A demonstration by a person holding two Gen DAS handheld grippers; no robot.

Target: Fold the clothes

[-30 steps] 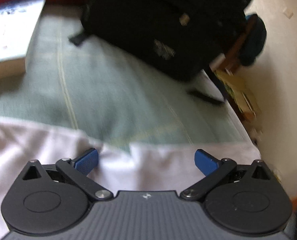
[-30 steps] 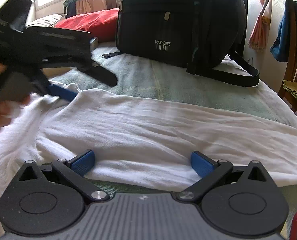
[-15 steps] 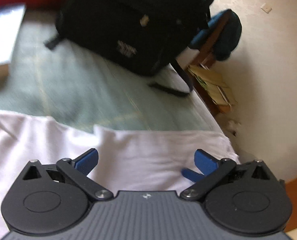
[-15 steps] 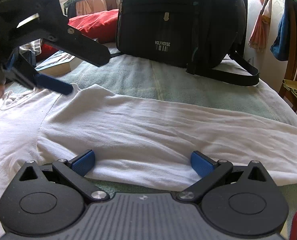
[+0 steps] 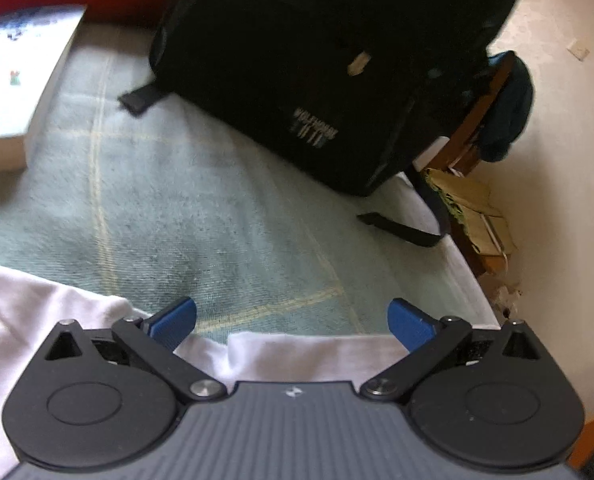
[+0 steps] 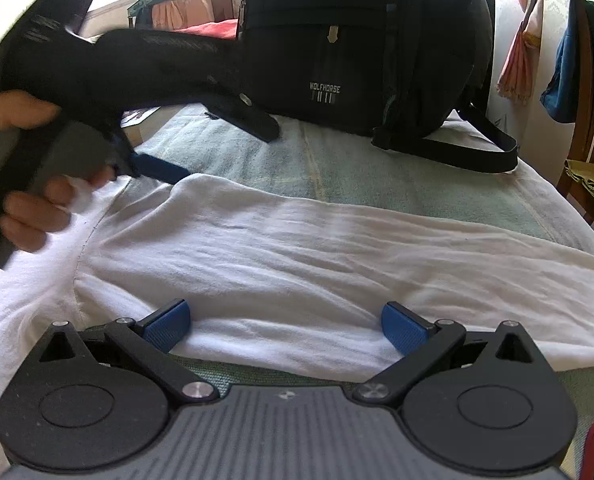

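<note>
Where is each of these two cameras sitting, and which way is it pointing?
Left wrist: on the left gripper, open, looking across the white long-sleeved shirt's edge and pale green bedspread toward the black backpack; only the gripper shows.
Right wrist: on the right gripper, open, low at the shirt's sleeve, facing the backpack; the person's left hand shows holding the other gripper.
Shared: shirt, bedspread, backpack.

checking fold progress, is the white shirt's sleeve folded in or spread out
Spread out: the sleeve of the white shirt lies flat, extended along the bed.
</note>
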